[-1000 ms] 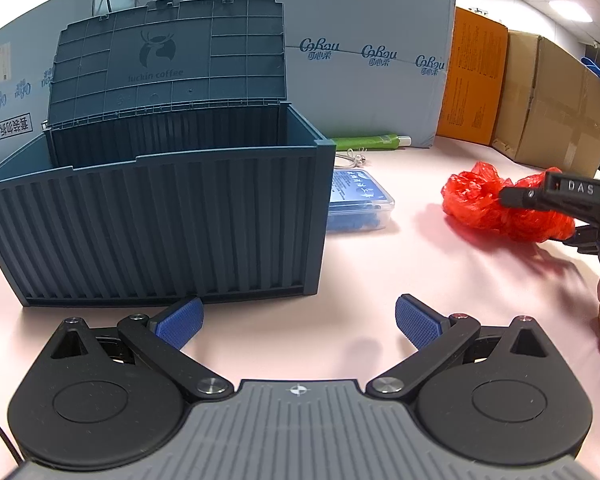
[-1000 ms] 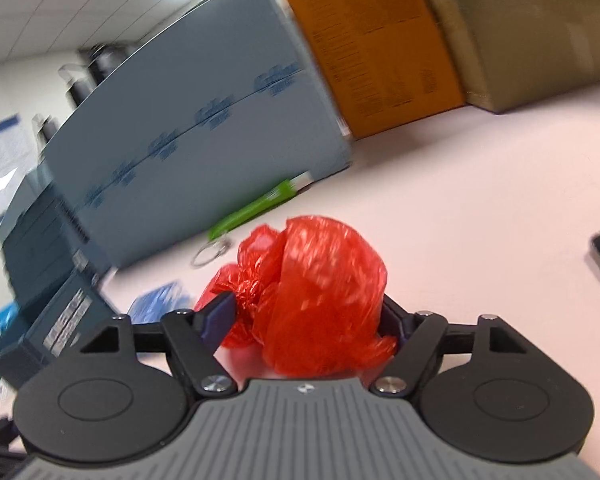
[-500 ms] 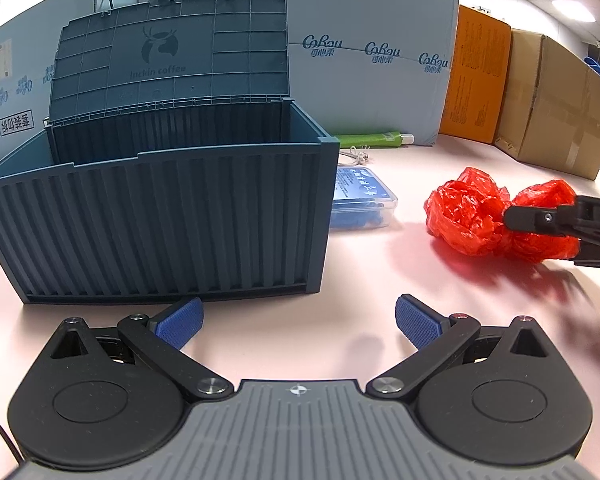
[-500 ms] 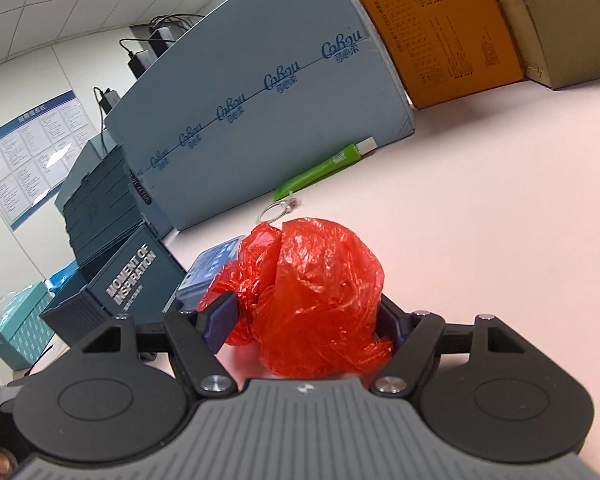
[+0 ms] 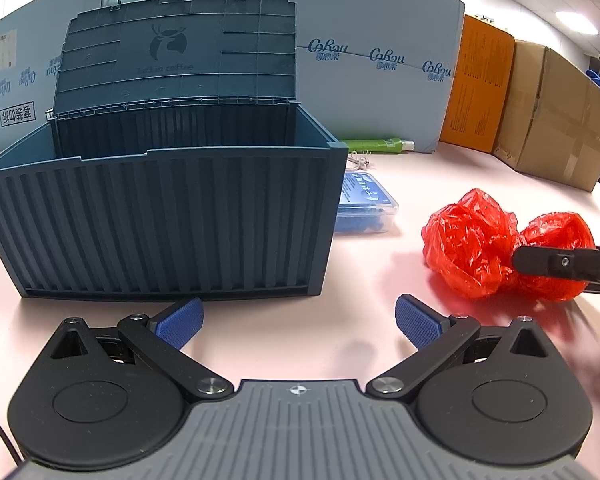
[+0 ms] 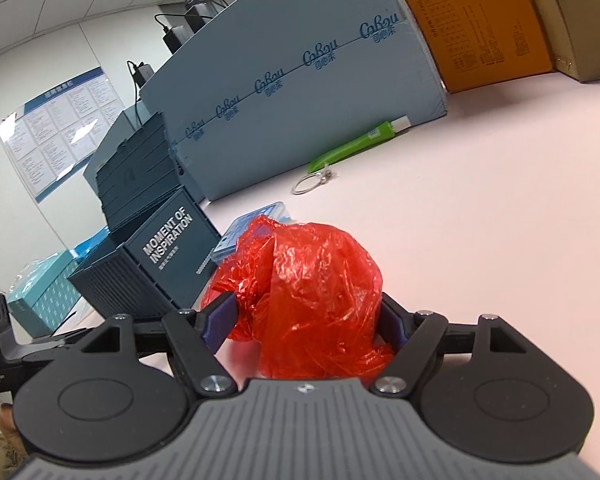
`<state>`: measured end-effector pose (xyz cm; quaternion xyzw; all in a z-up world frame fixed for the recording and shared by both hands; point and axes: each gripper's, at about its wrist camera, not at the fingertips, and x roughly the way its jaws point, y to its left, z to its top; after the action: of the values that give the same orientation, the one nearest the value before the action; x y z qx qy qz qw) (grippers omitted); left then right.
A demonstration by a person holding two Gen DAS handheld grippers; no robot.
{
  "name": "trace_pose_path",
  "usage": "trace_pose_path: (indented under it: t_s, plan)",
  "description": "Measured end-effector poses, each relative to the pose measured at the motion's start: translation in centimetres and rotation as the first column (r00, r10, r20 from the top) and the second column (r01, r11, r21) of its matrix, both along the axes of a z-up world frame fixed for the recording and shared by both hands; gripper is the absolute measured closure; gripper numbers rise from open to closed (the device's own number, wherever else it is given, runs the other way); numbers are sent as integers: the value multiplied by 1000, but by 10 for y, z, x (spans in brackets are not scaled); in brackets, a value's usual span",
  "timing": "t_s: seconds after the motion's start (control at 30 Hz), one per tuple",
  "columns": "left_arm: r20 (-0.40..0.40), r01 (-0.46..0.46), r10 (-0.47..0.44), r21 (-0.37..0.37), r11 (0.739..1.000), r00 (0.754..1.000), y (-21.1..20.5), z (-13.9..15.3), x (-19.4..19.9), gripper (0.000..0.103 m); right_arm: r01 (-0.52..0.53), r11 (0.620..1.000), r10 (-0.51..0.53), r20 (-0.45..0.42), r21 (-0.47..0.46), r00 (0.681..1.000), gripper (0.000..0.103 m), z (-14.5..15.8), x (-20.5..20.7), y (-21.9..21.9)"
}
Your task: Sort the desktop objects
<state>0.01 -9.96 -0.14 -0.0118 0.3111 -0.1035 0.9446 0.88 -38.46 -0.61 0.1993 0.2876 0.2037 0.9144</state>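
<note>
With your right gripper point(image 6: 304, 326) clamped on the red bag point(image 6: 312, 300), lift high enough to clear the open box's point(image 5: 160, 216) rim.

The red bag point(image 6: 316, 292) is thin, glossy, crinkled plastic film. Just beside it, the blue storage box point(image 5: 172, 220) is matt, ribbed hard plastic. The small case point(image 5: 366, 204) beside that box looks like clear, smooth plastic. The tabletop point(image 5: 300, 340) under them is smooth pale pink with a soft sheen. Behind the box stand matt cardboard cartons point(image 5: 556, 116).
</note>
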Motion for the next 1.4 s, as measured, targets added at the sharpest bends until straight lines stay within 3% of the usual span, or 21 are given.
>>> trace_pose_path:
  t_s: [0.37, 0.8, 1.4]
  plan:
    - [9, -21, 21, -12, 1000, 1000, 2, 1, -2, 0, -78, 996, 78, -1, 45, 997, 22, -2, 2, 0]
    - [10, -41, 42, -61, 997, 999, 9, 2, -3, 0, -180, 983, 180, 7, 28, 984, 14, -1, 1, 9]
    - [4, 0, 1, -107, 994, 1000, 12, 0, -1, 0, -313, 949, 312, 26, 36, 950, 14, 0, -2, 16]
